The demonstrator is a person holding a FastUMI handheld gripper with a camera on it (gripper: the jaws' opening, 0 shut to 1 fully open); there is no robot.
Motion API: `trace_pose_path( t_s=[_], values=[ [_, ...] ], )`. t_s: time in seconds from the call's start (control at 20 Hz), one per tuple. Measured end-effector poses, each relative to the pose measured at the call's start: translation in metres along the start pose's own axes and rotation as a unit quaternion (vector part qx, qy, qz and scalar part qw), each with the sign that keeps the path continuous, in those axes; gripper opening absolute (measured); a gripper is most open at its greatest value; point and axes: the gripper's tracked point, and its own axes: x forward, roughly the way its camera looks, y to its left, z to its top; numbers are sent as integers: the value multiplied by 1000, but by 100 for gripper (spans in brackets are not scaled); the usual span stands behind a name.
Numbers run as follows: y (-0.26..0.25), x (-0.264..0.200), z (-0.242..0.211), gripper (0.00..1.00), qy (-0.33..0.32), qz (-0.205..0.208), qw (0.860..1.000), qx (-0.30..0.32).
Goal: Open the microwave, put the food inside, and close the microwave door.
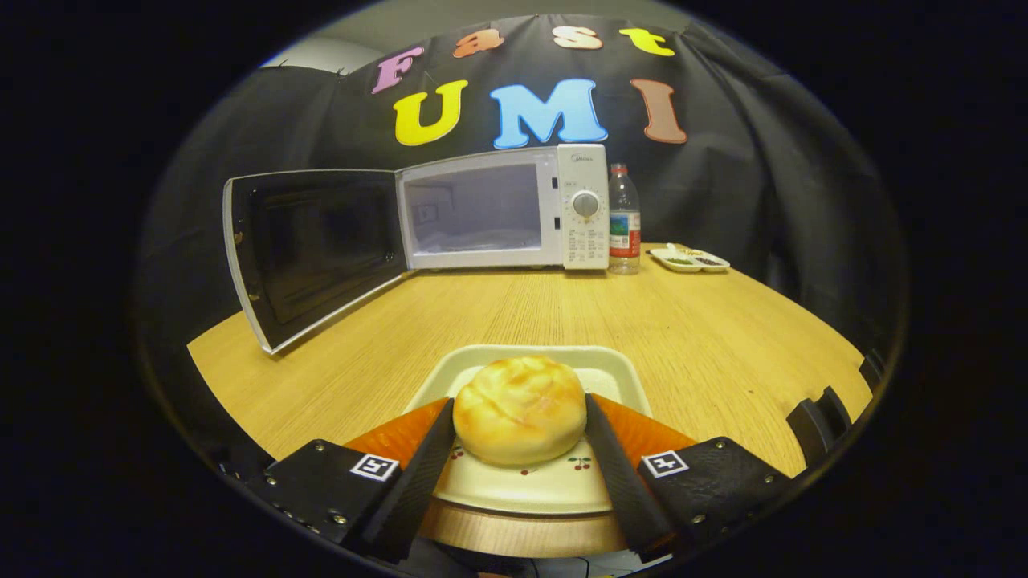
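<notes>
Down low, the hand-held gripper (pixel 520 437) has closed its fingers against both sides of a bun (pixel 520 409), which sits on a plate (pixel 530 482) at the tabletop's (pixel 683 337) near edge. Well beyond, the microwave (pixel 502 210) stands with its door (pixel 309 253) swung wide open; a bottle (pixel 624 221) stands just beside it.

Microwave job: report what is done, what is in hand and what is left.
Done: the microwave stands with its door swung wide open and its chamber bare. In hand: the gripper has both fingers against the sides of the bun, which sits on its plate on the table. Left: carry the bun into the chamber, let go, and shut the door.
</notes>
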Motion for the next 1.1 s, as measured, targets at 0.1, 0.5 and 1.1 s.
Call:
trace_pose_path(
  t_s=[0.1, 0.5, 1.1],
  values=[
    [2, -3, 6, 86, -10, 5, 1000, 11],
    [31, -2, 50, 66, -6, 71, 993, 96],
    [98, 96, 171, 66, -13, 134, 968, 214]
  ],
)
